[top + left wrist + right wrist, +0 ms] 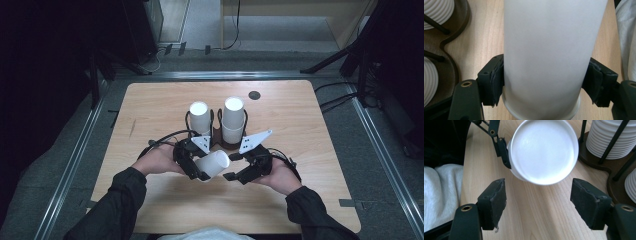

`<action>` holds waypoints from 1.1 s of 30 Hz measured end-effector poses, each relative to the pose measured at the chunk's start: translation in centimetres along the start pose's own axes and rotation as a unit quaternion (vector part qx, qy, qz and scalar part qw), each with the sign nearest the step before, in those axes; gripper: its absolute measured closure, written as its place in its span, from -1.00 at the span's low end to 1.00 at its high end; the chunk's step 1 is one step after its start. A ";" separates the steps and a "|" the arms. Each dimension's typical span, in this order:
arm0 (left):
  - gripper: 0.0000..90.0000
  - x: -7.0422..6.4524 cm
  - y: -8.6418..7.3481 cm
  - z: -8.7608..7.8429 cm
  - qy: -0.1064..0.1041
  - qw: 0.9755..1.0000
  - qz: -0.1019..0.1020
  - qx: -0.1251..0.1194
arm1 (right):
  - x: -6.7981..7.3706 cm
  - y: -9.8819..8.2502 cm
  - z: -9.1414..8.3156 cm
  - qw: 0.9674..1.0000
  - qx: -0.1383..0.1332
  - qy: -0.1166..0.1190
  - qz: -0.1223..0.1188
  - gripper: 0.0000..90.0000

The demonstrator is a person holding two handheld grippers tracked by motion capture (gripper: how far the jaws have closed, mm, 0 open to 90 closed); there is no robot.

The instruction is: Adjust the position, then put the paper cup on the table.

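A light wooden tabletop (150, 107) with rounded corners fills the middle of the high view. Near its centre stands a dark brown wooden holder (218, 136) with thin black wire uprights, carrying two stacks of white ribbed paper cups (200, 118), side by side. A small round black disc (254, 95) lies near the tabletop's far edge, upper right of the stacks. Grey floor (60, 165) with metal rails surrounds it.

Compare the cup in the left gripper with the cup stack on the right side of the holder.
The held cup is single and lies tilted on its side, off the table; the right stack is many nested cups standing upside down in the holder. The held cup is clamped by the left gripper; nothing grips the stack. Both are white.
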State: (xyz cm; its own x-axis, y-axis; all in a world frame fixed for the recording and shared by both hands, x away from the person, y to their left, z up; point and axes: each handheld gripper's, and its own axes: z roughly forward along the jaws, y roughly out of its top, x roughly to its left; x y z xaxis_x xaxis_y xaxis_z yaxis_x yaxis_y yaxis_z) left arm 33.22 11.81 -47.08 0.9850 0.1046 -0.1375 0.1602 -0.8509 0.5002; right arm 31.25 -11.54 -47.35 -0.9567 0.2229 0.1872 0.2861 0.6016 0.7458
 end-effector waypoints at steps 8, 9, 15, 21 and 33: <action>-0.41 0.0 0.1 0.4 -0.006 1.000 0.006 0.009 | 0.1 0.1 0.4 1.000 0.004 0.007 -0.005 -0.38; -0.41 -0.1 0.2 0.5 -0.006 1.000 0.008 0.012 | 0.1 0.1 0.4 1.000 0.006 0.007 -0.005 -0.38; -0.41 -0.3 0.2 0.6 -0.011 1.000 0.014 0.015 | 0.2 0.2 0.7 1.000 0.006 0.012 -0.010 -0.38; -0.41 -0.5 0.4 0.7 -0.027 0.999 0.011 0.016 | 0.4 0.4 1.1 0.999 0.007 0.025 -0.019 -0.38; -0.44 -0.9 0.6 1.2 -0.051 0.998 0.019 0.014 | 0.8 1.0 1.5 0.999 0.012 0.044 -0.023 -0.27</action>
State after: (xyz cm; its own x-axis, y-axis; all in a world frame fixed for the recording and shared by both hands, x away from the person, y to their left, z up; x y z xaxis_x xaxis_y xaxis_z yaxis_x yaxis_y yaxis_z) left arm 32.35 10.61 -47.67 0.9783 0.0199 -0.2062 0.1194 -0.8677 0.4825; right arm 30.88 -9.62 -47.42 -0.9697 0.1262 0.2093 0.2414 0.6282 0.7396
